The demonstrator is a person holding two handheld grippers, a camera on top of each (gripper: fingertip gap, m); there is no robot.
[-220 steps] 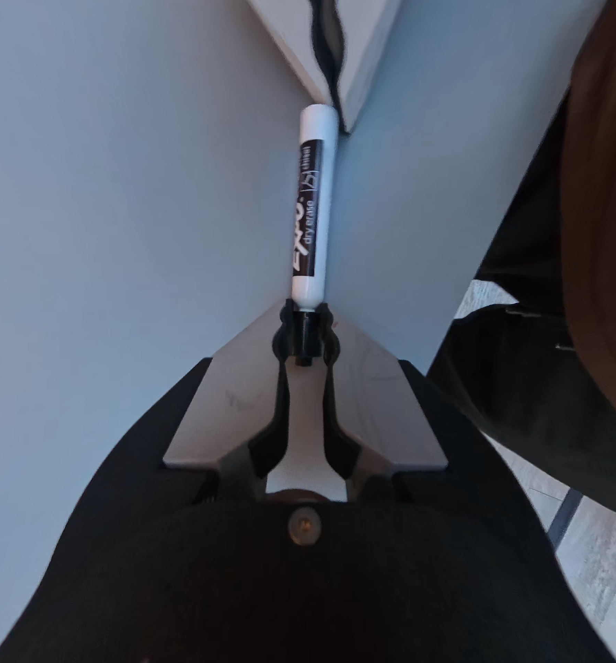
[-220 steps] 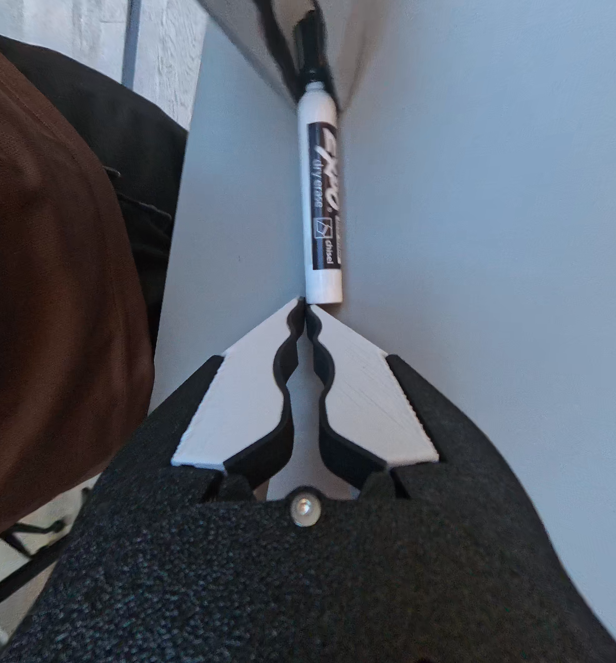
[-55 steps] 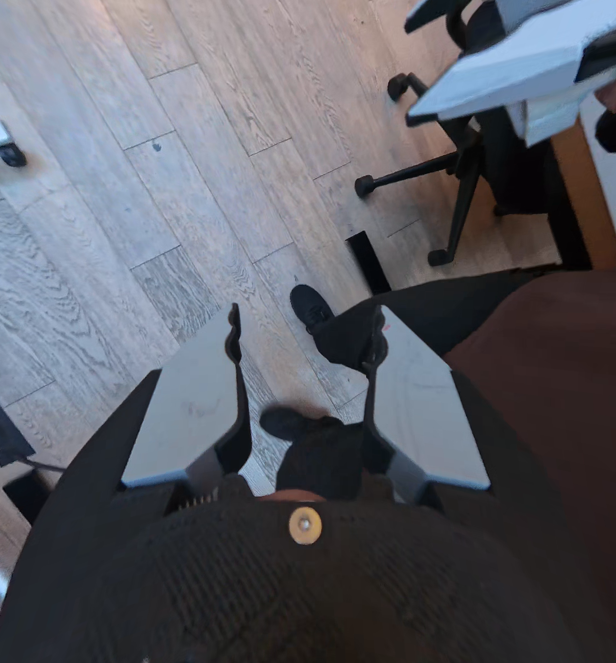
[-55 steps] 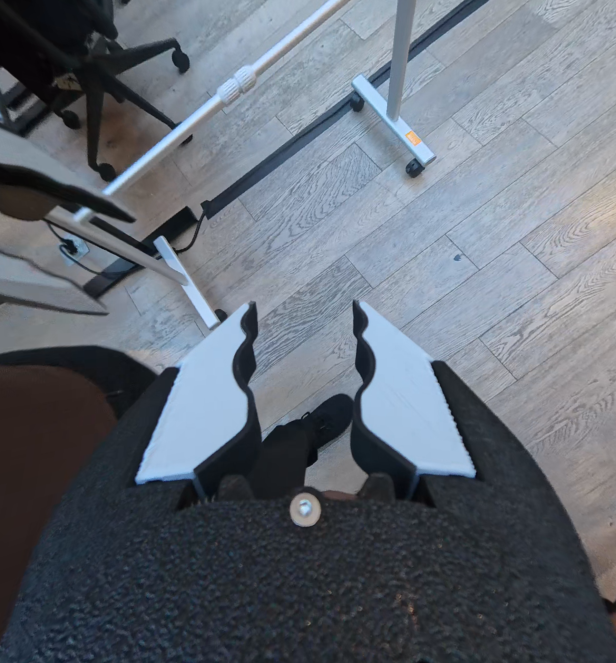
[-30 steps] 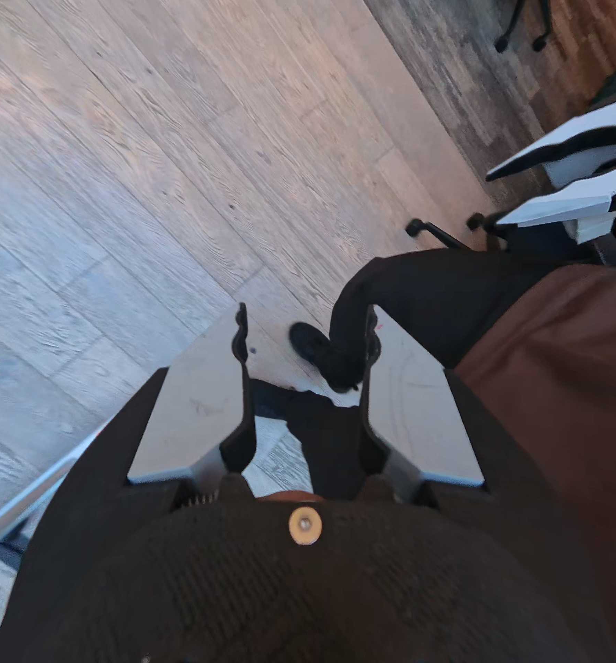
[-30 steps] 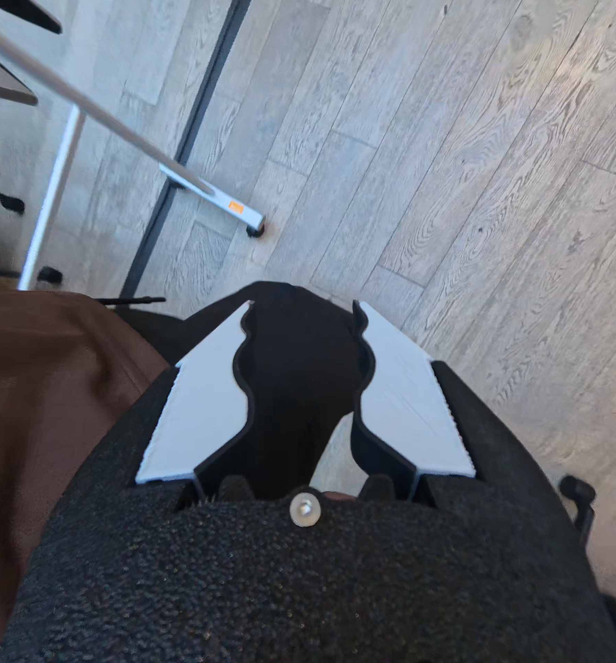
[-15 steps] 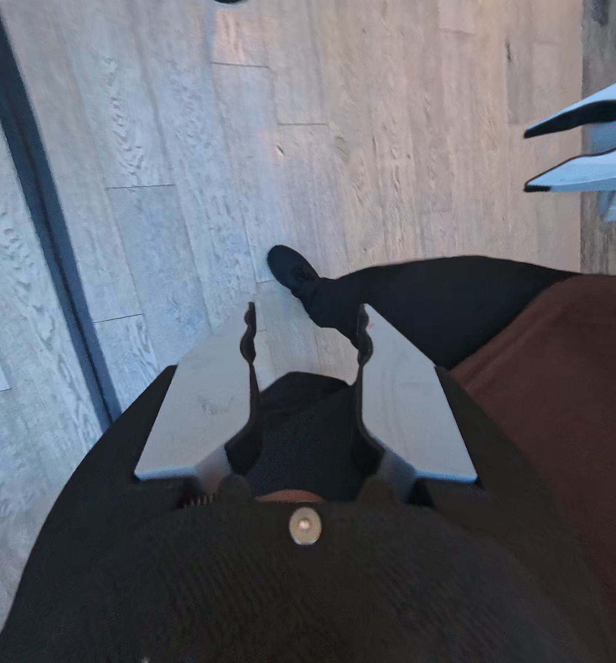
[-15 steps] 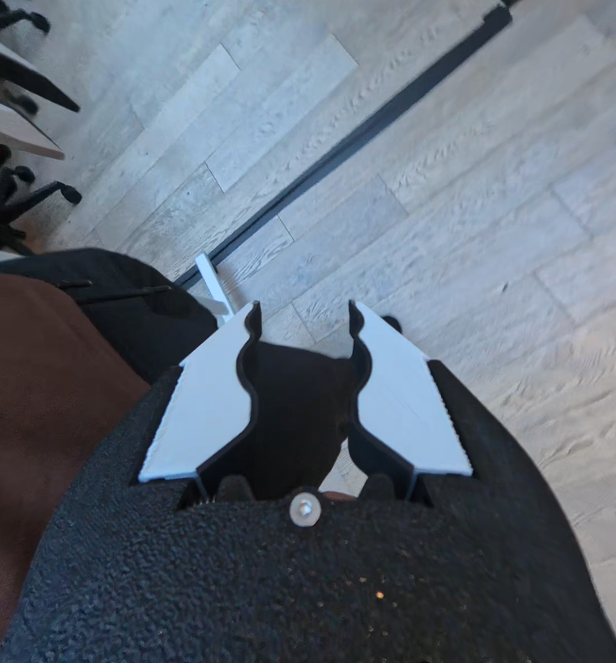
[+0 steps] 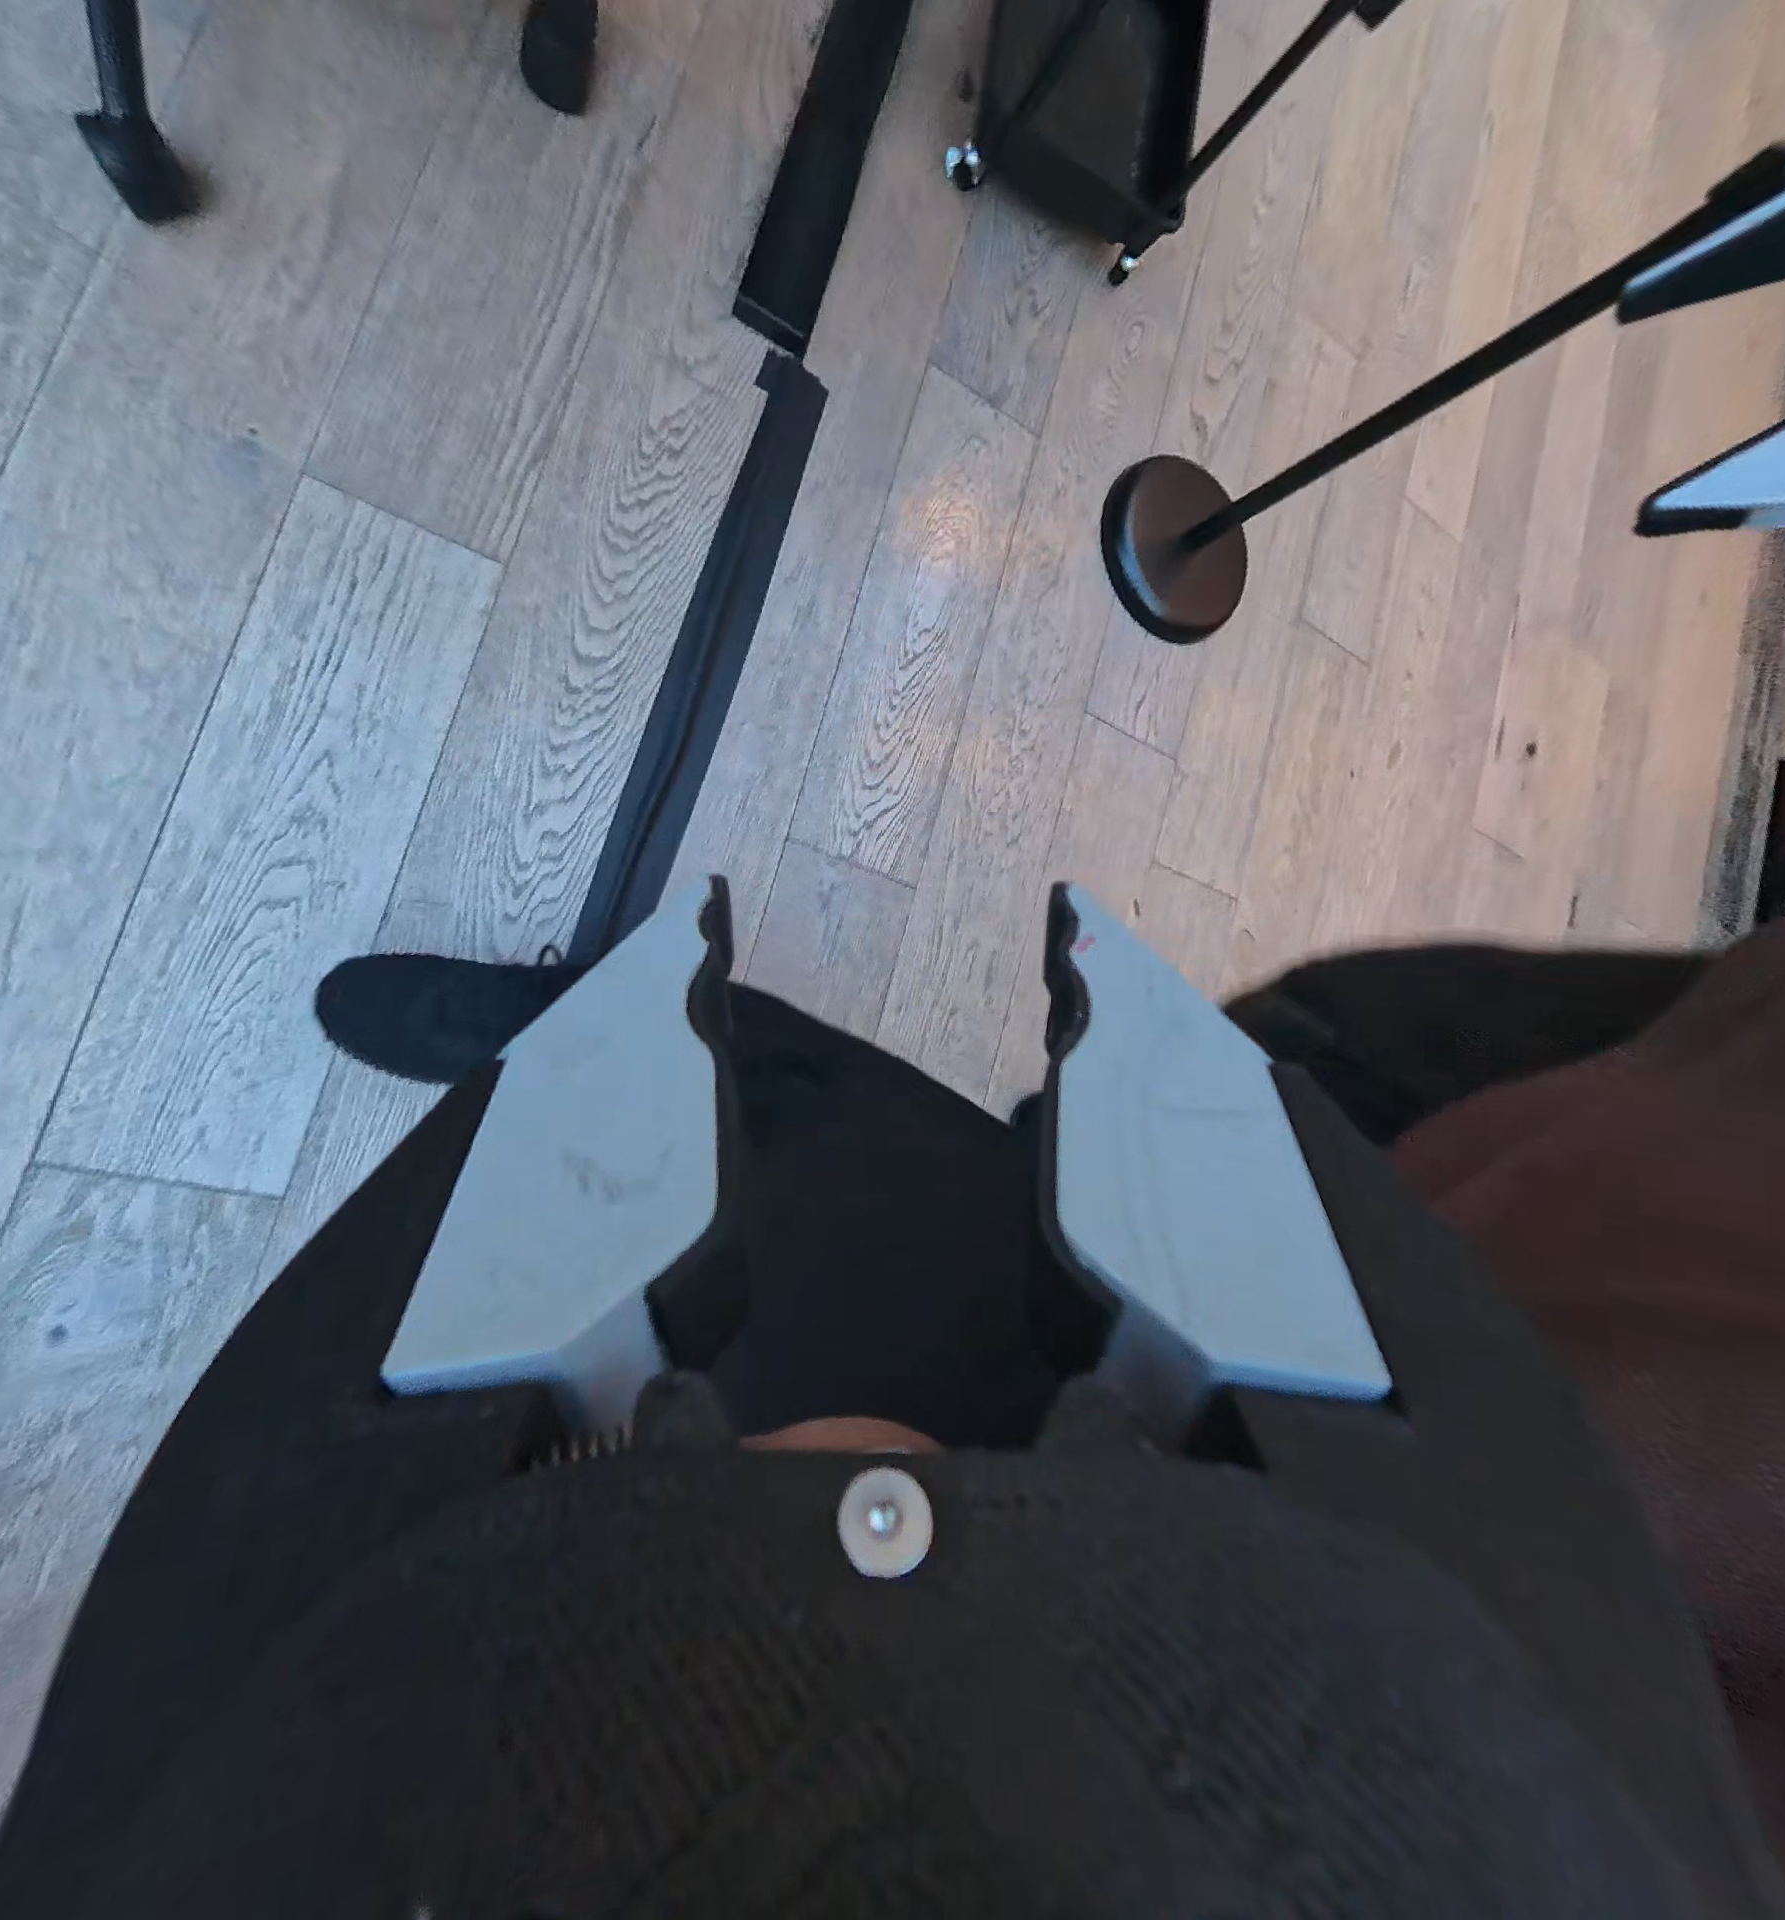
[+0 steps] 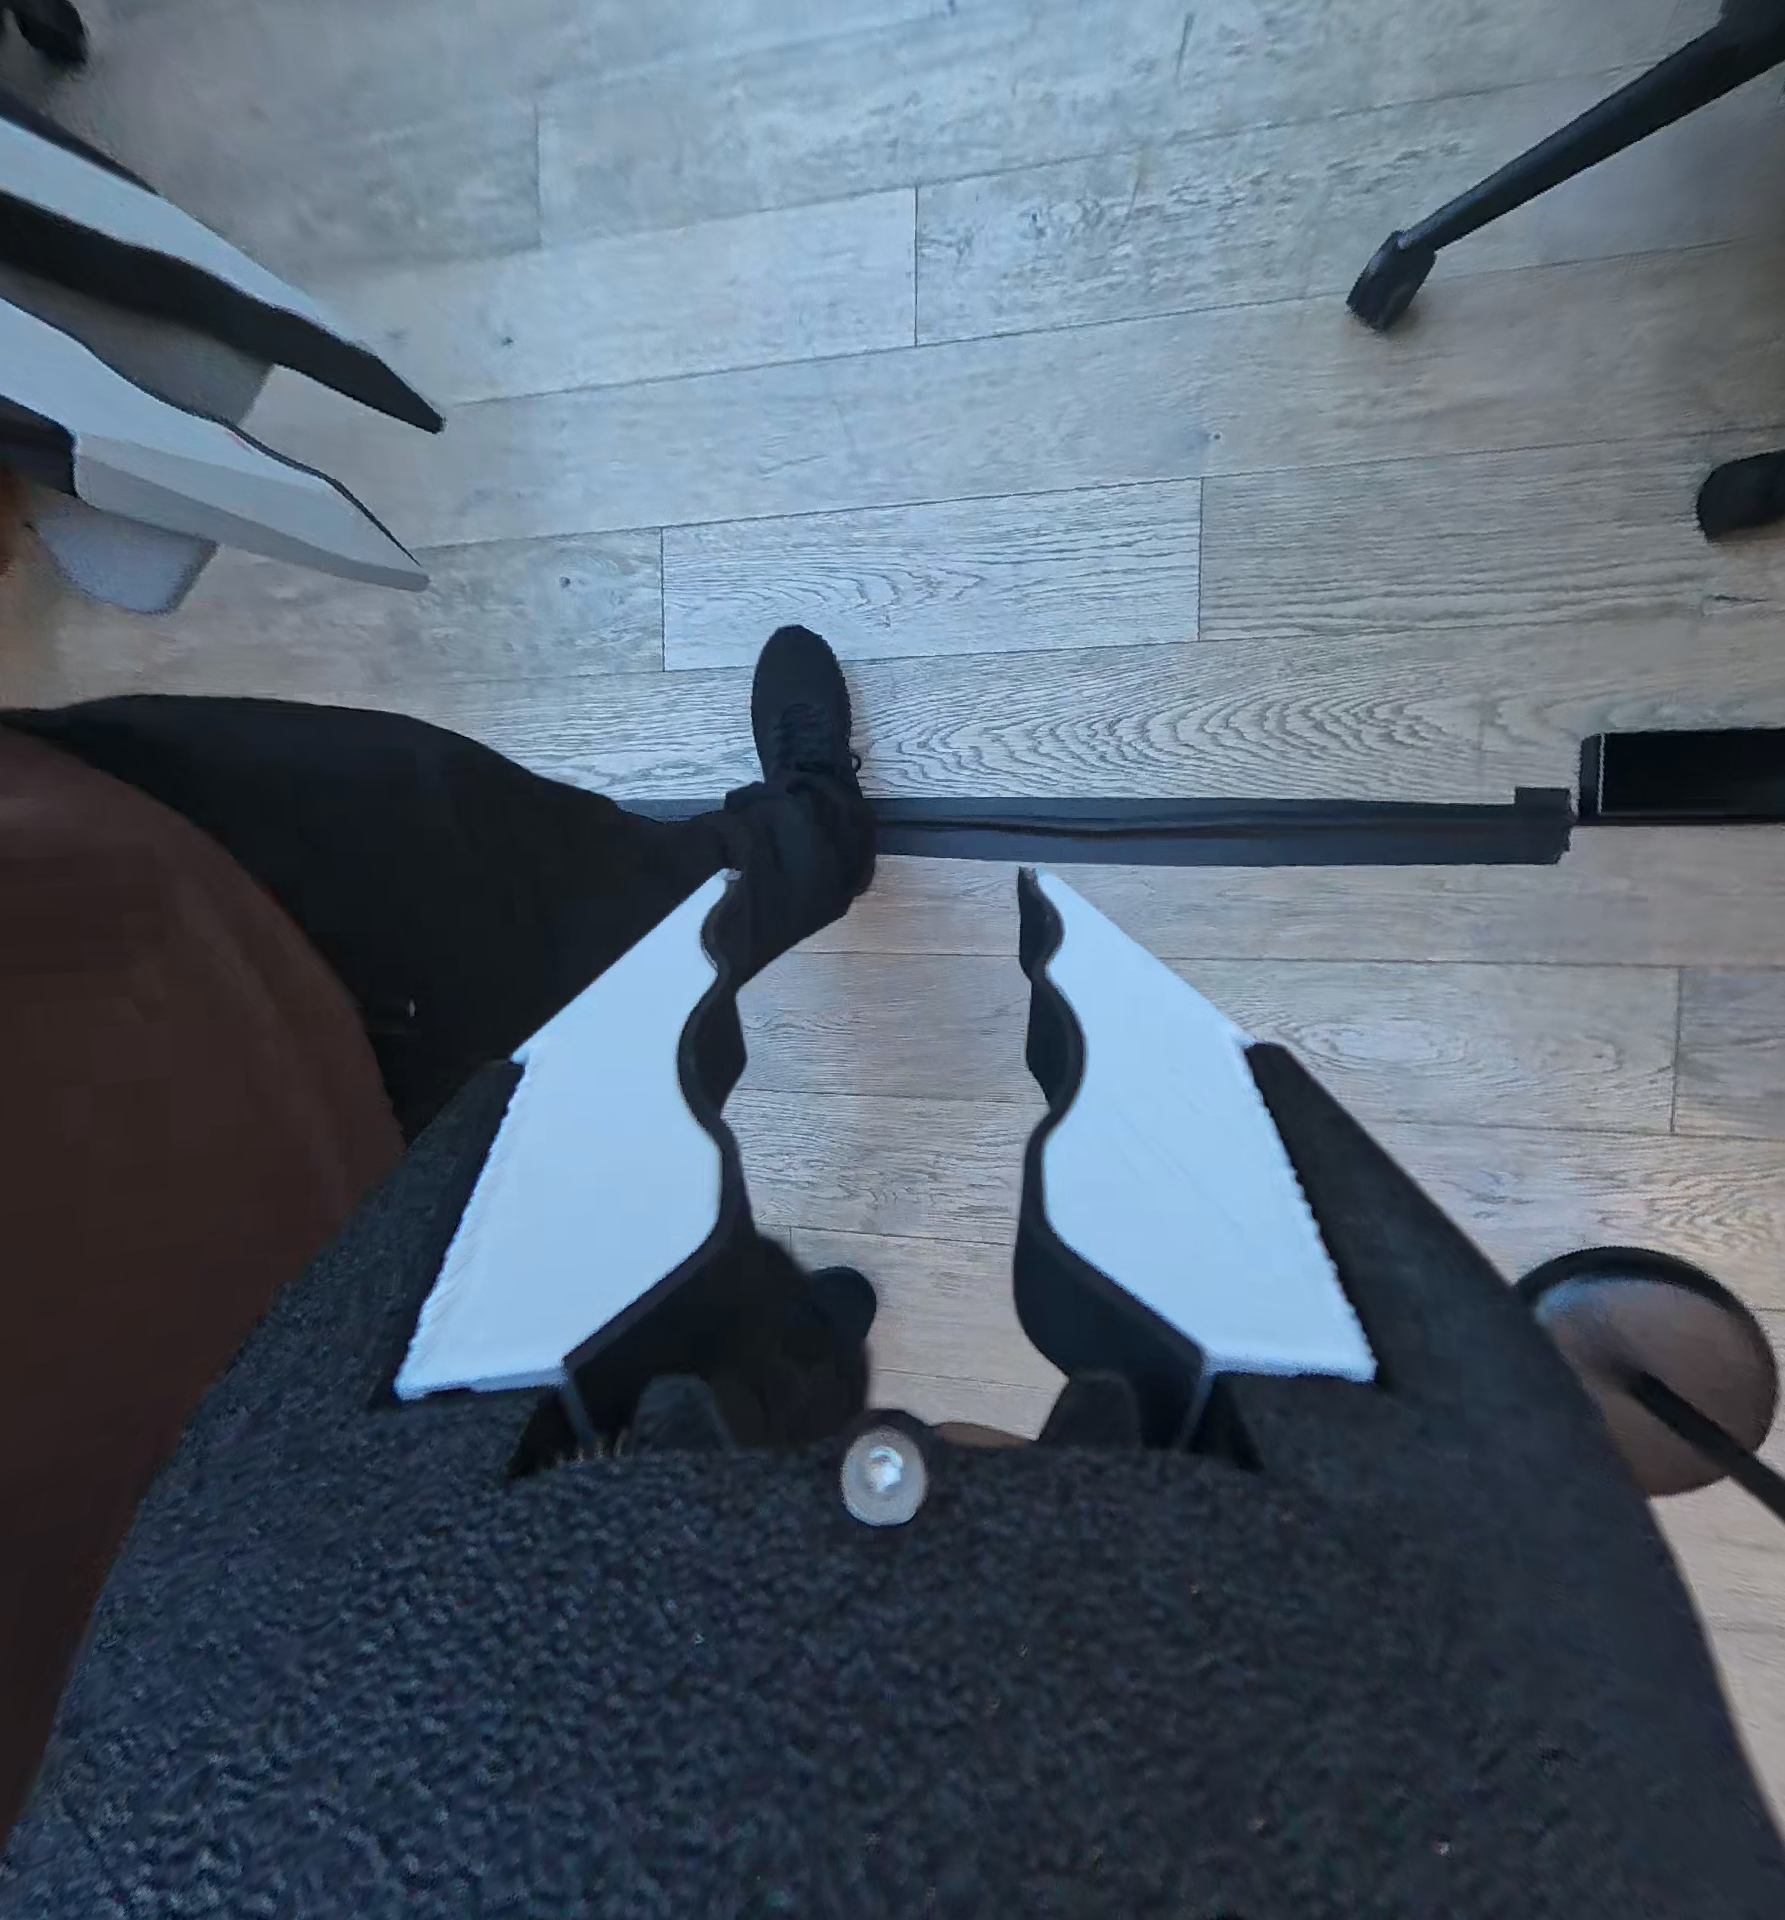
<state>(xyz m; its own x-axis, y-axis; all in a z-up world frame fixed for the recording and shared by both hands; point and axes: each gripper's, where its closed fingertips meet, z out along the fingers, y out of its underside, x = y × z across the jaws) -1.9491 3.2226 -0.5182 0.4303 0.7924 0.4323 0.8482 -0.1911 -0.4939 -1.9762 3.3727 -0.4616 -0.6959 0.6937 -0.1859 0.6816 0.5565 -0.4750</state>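
Seen from the left wrist, the left tongs (image 9: 886,904) hang over a grey plank floor (image 9: 244,623) with the jaws wide apart and nothing between them but the wearer's black trouser leg (image 9: 867,1143) far below. A black shoe (image 9: 410,1013) shows at the left of the near finger, planted beside a dark cable strip (image 9: 701,644) that runs from the tongs up towards the top of the frame. A chair foot (image 9: 129,156) stands in the upper left and a black wheeled case (image 9: 1075,104) at the top centre. Right of centre a round stand base (image 9: 1174,545) sits on the floor, its thin pole (image 9: 1439,384) slanting to the upper right. There the right tongs (image 9: 1636,416) poke in from the edge, also gaping and well apart from the left pair. A brown garment (image 9: 1646,1247) fills the lower right. From the right wrist, the left pair enters at the upper left, spread and empty, a hand just visible at the frame's edge behind it. The brown garment takes up the left side, with the trouser leg reaching to the shoe in mid-frame, which touches the cable strip crossing from centre to right. The right tongs (image 10: 872,883) hold the centre, jaws open wide, gripping nothing and touching nothing, bare floor showing between the fingers. Black chair legs (image 10: 1553,166) stand in the upper right, and the stand base lies at the lower right, just beside the tongs' body.
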